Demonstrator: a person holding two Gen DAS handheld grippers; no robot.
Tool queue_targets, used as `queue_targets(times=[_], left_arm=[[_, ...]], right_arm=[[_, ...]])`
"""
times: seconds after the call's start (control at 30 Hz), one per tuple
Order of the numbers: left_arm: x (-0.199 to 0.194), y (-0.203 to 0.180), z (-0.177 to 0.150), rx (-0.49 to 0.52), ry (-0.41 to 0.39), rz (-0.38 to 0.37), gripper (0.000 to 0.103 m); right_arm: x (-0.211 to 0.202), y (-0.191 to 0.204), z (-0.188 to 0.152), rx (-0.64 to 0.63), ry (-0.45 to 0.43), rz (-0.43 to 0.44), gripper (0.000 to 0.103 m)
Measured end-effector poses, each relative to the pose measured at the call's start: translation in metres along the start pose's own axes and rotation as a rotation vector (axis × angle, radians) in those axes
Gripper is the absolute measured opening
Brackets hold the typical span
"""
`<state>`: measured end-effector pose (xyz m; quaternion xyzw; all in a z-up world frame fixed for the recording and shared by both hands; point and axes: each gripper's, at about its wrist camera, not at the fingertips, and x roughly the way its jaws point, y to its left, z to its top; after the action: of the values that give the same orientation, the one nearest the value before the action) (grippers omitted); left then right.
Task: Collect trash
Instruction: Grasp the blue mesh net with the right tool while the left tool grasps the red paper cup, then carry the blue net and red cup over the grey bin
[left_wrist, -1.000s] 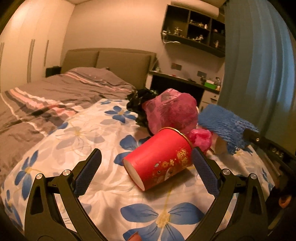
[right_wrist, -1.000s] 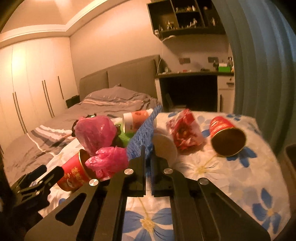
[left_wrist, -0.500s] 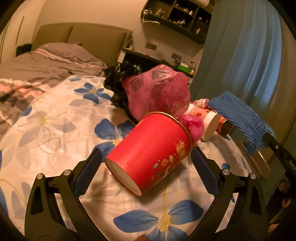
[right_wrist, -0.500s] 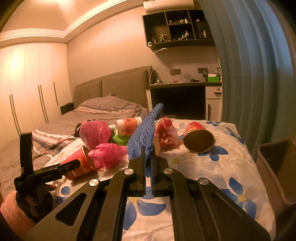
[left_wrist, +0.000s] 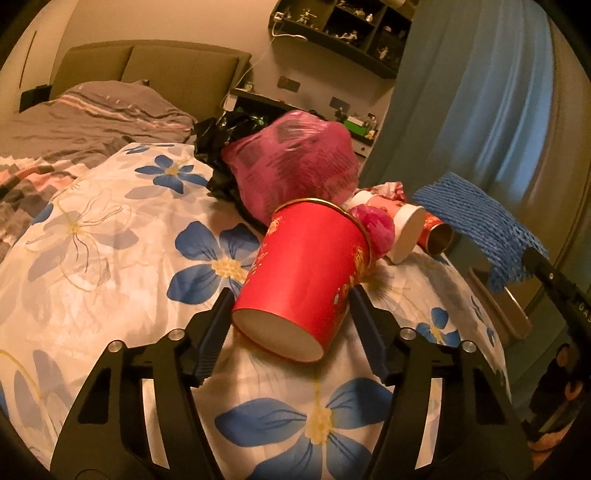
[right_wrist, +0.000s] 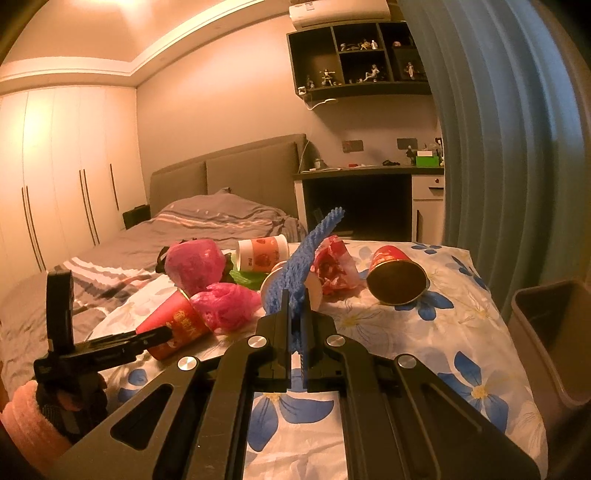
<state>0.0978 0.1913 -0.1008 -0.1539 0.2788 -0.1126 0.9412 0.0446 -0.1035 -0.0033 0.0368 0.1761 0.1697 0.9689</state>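
Observation:
A red paper cup (left_wrist: 306, 273) lies on its side on the floral bed cover (left_wrist: 110, 236), base toward me. My left gripper (left_wrist: 291, 314) has closed in on the cup's base, fingers at both sides. The cup also shows in the right wrist view (right_wrist: 177, 325). My right gripper (right_wrist: 293, 332) is shut on a blue foam net (right_wrist: 306, 258), held above the bed; it shows in the left wrist view (left_wrist: 476, 221). Behind lie pink bags (left_wrist: 295, 173), a small pink bag (right_wrist: 225, 306), a white cup (right_wrist: 262, 253), a red wrapper (right_wrist: 332, 266) and another red cup (right_wrist: 395, 277).
A grey bin (right_wrist: 554, 332) stands on the floor beside the bed at the right, under the blue curtain (right_wrist: 498, 147). A black bag (left_wrist: 225, 147) lies behind the pink bag. A desk (right_wrist: 369, 173) and headboard stand beyond.
My left gripper moved forward and narrowed around the red cup's base. My right gripper drew back and rose with the foam net, bringing the bin into view.

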Motion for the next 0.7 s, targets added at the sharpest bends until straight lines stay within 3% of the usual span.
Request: queue_targets(times=[0.7], left_arm=[[-0.050, -0.019, -0.034, -0.030, -0.026, -0.004, 0.060]], right_arm=[[-0.024, -0.016, 0.003, 0.010, -0.030, -0.001, 0.004]])
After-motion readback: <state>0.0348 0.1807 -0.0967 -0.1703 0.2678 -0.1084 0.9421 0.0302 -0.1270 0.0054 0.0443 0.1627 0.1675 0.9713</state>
